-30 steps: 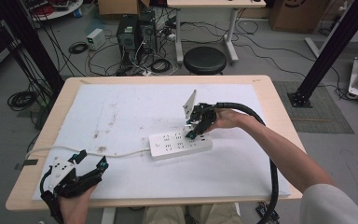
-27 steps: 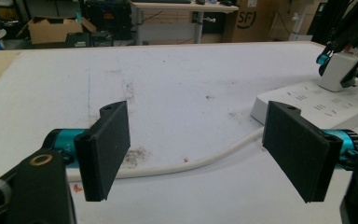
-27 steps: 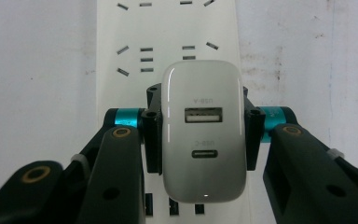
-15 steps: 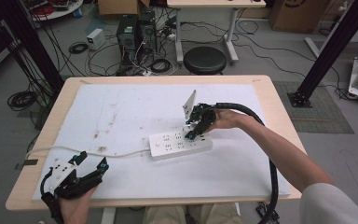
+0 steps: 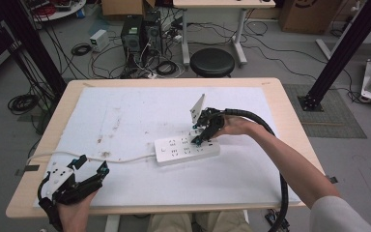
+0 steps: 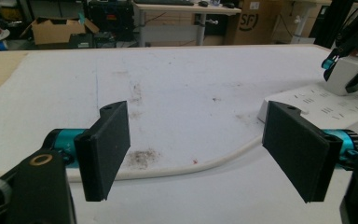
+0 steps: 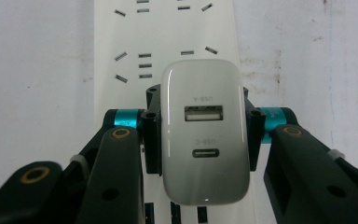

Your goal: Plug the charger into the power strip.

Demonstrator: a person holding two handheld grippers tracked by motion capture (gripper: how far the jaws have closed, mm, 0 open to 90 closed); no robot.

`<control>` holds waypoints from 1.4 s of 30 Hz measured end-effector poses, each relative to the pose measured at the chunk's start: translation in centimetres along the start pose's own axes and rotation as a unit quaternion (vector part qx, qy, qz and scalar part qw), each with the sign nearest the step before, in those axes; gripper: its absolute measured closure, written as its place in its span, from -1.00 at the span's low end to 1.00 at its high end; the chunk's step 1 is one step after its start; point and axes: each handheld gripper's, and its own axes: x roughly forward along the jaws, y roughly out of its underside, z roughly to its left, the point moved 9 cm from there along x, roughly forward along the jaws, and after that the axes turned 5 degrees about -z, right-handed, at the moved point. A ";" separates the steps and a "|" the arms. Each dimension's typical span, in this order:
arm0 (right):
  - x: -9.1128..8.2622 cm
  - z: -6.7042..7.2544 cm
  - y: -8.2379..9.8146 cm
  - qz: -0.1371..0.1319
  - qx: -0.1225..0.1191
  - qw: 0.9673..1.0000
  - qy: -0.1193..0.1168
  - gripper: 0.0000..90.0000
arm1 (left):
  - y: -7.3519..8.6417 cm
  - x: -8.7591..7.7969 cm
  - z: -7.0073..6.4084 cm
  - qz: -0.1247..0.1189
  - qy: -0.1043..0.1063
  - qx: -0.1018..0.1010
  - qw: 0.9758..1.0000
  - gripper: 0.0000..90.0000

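A white USB charger (image 7: 206, 130) is held between the two black jaws of the right gripper (image 7: 204, 133), which are closed against its two sides. On the face of the charger that is turned to the camera, a USB-A port is seen above a USB-C port, and both labels are read upside down. The charger is kept directly over the white power strip (image 7: 163, 32), whose rows of socket slots are seen above and below it; whether its pins are already inside a socket cannot be told. In the high view the right gripper (image 5: 204, 134) is seen over the right part of the power strip (image 5: 174, 147), which lies near the middle of the worktop (image 5: 280, 104), on a white, stained sheet (image 5: 140, 111). A white cable (image 5: 121, 158) is led from the left end of the strip toward the left edge of the worktop. The left gripper (image 5: 91, 170) is rested at the near left corner, well apart from the strip. In the left gripper view its jaws are seen standing wide apart with nothing between them, and the cable (image 6: 191, 165) is seen lying on the sheet beyond them. A black round stool (image 5: 212, 62) is placed on the floor behind the worktop.
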 end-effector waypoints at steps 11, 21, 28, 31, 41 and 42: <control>0.0 0.3 -0.1 0.007 0.021 1.000 -0.010 -0.13 | -0.2 0.3 0.0 -0.002 0.004 0.006 1.000 -0.48; -3.2 0.0 -0.2 -0.073 0.083 0.993 0.047 -0.51 | -0.4 0.7 -0.3 -0.003 0.010 0.013 1.000 -0.48; -5.6 0.5 1.1 -0.154 0.154 0.969 0.119 -0.51 | -0.5 1.0 -0.3 -0.003 0.013 0.017 1.000 -0.48; -6.8 2.2 2.3 -0.203 0.173 0.951 0.154 -0.50 | -0.5 1.3 -0.4 -0.003 0.015 0.016 1.000 -0.48; -9.3 6.2 5.8 -0.292 0.246 0.883 0.274 -0.51 | -0.7 2.2 -0.9 -0.006 0.026 0.019 0.999 -0.48; -9.3 6.2 5.8 -0.292 0.246 0.883 0.274 -0.51 | -0.7 2.2 -0.9 -0.006 0.026 0.019 0.999 -0.48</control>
